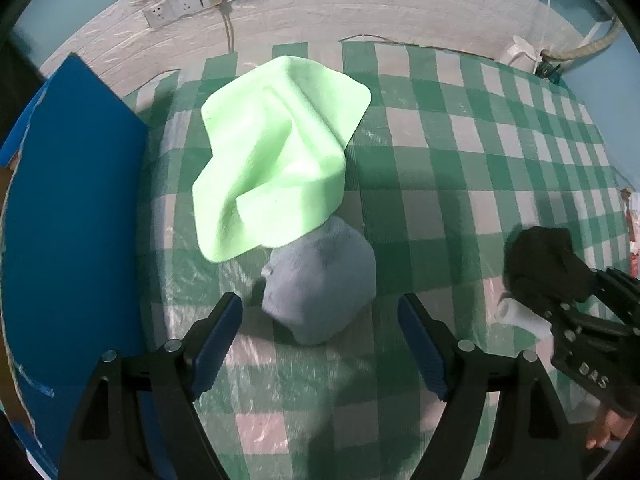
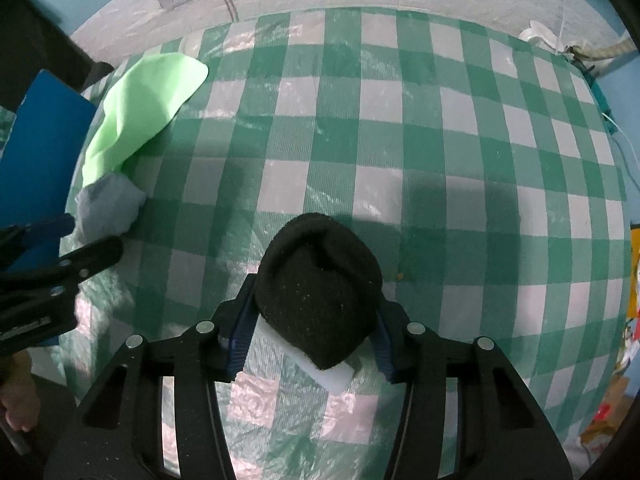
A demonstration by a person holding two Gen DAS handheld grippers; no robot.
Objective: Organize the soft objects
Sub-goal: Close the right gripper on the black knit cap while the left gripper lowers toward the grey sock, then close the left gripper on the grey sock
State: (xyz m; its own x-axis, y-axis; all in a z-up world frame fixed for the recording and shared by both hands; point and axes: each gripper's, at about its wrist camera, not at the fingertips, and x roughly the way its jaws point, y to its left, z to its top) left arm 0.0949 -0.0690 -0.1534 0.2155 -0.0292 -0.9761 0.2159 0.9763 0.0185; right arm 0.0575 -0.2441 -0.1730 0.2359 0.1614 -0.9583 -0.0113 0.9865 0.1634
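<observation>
While the right gripper is clamped on the black knitted soft bundle, the left gripper stands with fingers apart. Only the left wrist view shows the grey-blue soft bundle at 12 o'clock between them, under the light-green crumpled cloth on the green-checked tablecloth.

Both grippers, left and right, are black skeletal frames with silver round screws and ribbed blue finger pads. White lettering marks the right gripper's side at 4 o'clock in the left wrist view. Bare skin of a hand shows just below it.
</observation>
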